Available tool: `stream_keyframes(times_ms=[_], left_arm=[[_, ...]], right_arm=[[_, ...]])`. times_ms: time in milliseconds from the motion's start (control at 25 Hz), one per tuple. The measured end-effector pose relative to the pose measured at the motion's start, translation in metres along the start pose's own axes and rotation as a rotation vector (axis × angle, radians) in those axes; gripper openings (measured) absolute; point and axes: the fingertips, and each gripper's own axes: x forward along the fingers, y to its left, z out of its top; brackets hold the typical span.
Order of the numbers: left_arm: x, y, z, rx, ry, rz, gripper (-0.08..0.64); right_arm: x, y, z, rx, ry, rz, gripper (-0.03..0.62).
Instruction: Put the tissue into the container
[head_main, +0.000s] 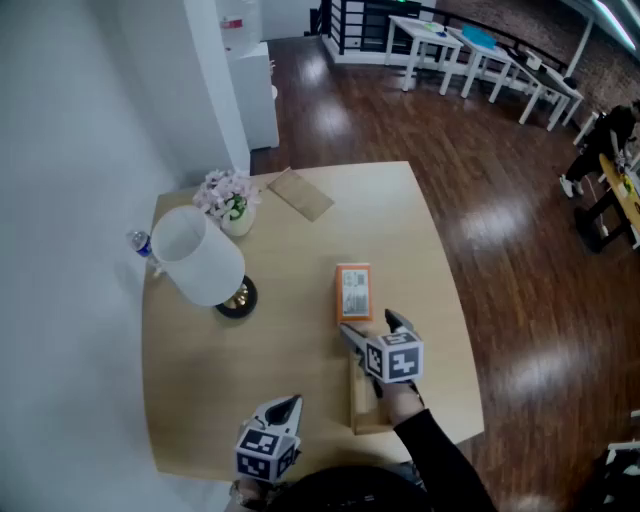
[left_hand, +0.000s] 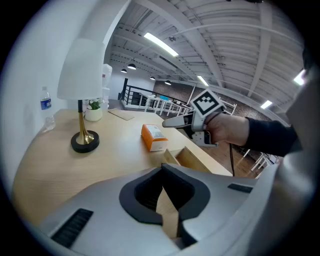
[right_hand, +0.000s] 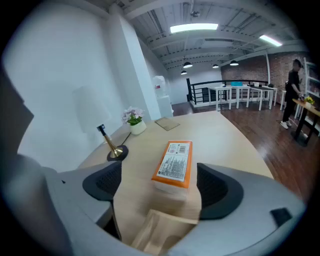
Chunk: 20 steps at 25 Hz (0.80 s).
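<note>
My right gripper (right_hand: 160, 192) holds its jaws wide and empty. The orange tissue pack (head_main: 353, 292) lies on the tabletop just beyond the wooden container (left_hand: 195, 160). I would centre on its long sides before closing. The left gripper (head_main: 287, 403) has its jaws together, empty.

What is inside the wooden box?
Only bare wood shows inside the wooden box; the orange tissue pack lies beside it. The left hand-held gripper hides its near end.

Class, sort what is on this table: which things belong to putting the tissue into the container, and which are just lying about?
Belongs to the job: orange tissue pack; wooden container; right gripper, open, aimed at the pack.

Just lying about: white lamp; flower pot; water bottle; flat brown card.
</note>
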Motion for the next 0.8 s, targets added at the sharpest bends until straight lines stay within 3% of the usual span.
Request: stream_keyframes(times_ms=[360, 520, 800], left_arm=[[0.007, 0.017, -0.008, -0.043, 0.037, 0.016, 0.0], [0.009, 0.02, -0.01, -0.059, 0.043, 0.027, 0.0], [0.006, 0.021, -0.014, -0.059, 0.051, 0.039, 0.0]], right_arm=[[0.107, -0.037, -0.016, 0.045, 0.17, -0.101, 0.509], [0.124, -0.04, -0.035, 0.077, 0.242, -0.081, 0.508], [0.121, -0.04, -0.027, 0.086, 0.218, -0.047, 0.418]])
